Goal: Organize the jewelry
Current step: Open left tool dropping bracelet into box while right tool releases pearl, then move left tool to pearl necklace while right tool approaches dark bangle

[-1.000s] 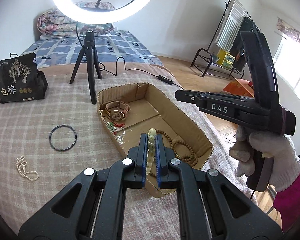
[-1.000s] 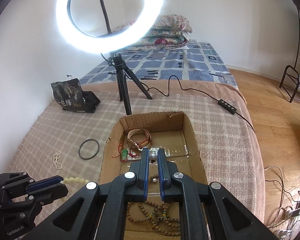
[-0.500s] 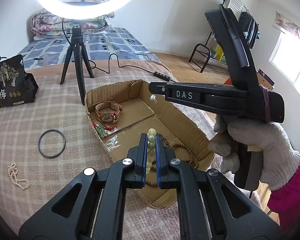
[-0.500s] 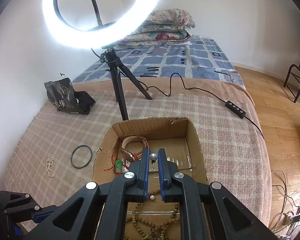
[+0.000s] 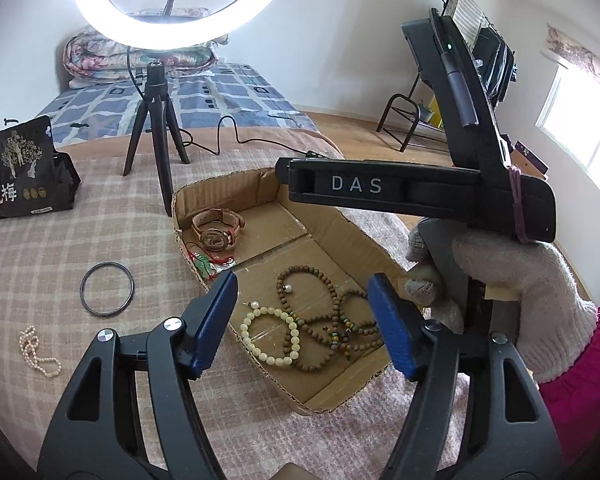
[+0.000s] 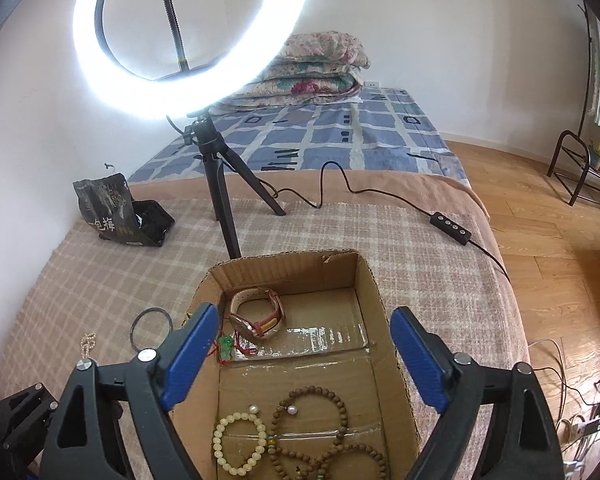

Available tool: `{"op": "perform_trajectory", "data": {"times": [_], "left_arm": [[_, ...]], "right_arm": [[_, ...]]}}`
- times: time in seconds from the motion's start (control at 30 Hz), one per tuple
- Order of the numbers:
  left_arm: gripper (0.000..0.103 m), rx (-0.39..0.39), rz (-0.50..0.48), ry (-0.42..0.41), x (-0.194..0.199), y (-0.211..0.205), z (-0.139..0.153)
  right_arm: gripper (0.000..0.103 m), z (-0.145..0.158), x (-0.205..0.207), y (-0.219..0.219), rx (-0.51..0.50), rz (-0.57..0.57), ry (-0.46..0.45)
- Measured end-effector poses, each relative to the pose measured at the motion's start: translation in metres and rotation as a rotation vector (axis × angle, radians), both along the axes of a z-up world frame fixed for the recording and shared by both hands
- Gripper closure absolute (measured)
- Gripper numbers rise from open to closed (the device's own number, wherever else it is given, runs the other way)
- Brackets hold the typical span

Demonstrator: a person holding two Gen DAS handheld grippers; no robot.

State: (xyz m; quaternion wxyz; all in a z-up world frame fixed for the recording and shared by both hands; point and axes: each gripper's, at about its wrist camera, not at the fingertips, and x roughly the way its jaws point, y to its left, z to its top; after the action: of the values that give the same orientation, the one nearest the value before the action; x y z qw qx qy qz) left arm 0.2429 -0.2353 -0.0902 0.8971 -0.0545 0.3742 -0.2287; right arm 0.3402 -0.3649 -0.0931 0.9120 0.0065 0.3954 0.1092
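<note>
A shallow cardboard box lies on the plaid bed cover. In it lie a cream bead bracelet, a brown wooden bead string, two small pearl earrings, a leather-strap watch and a green pendant on red cord. My left gripper is open and empty over the box's near end. My right gripper is open and empty above the box; its body shows in the left wrist view.
A dark bangle and a small pearl strand lie on the cover left of the box. A ring light on a tripod stands behind the box. A black snack bag stands far left.
Both grippers have opened. The cream bracelet dropped from the left gripper into the box; the pearl earring dropped from the right gripper into the box. The right gripper moved over the box.
</note>
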Motion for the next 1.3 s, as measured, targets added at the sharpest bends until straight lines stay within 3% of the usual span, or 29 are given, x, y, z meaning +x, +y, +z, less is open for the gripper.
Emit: {"op": "perform_trajectory", "data": {"times": [0.1, 0.67, 1.3], "left_arm": [[0.032, 0.007, 0.000, 0.017, 0.000, 0.000, -0.002], [0.032, 0.005, 0.030, 0.014, -0.012, 0.020, 0.008], [0.032, -0.014, 0.162, 0.029, -0.036, 0.111, 0.016]], "right_arm": [[0.000, 0.001, 0.000, 0.000, -0.004, -0.015, -0.004], [0.000, 0.013, -0.013, 0.006, -0.037, -0.067, -0.007], [0.000, 0.050, -0.041, 0.057, -0.025, -0.015, -0.047]]}}
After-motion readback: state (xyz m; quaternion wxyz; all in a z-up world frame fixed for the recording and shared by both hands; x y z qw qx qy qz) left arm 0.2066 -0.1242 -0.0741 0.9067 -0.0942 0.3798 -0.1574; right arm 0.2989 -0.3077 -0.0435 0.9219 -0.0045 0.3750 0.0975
